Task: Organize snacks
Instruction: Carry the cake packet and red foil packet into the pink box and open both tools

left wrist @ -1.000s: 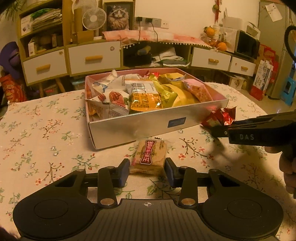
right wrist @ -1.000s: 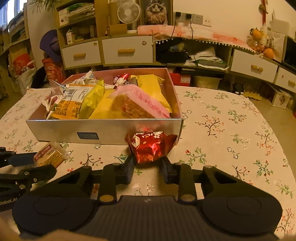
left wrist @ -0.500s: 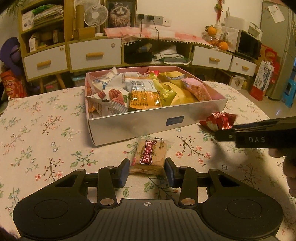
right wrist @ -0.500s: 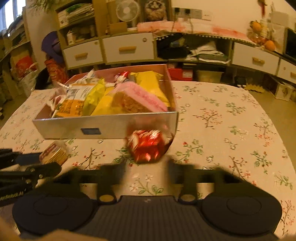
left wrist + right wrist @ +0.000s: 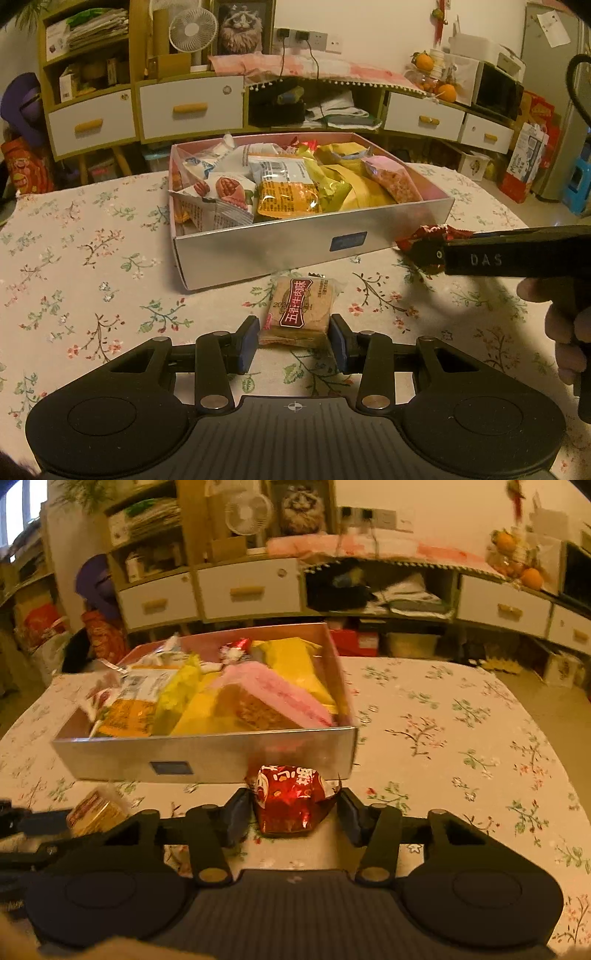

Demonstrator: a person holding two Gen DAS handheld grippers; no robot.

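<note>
The right gripper (image 5: 424, 251) body carries the raised letters "DAS" on its side, legible in the left wrist view. The biscuit packet (image 5: 301, 312) bears a red label with white Chinese characters reading "五香牛肉味"; the smaller print around the label is too small to read. The red foil packet (image 5: 290, 799) shows white Chinese characters that are not legible. The snack box (image 5: 314, 247) has a dark blue label on its front wall; its text cannot be read.
</note>
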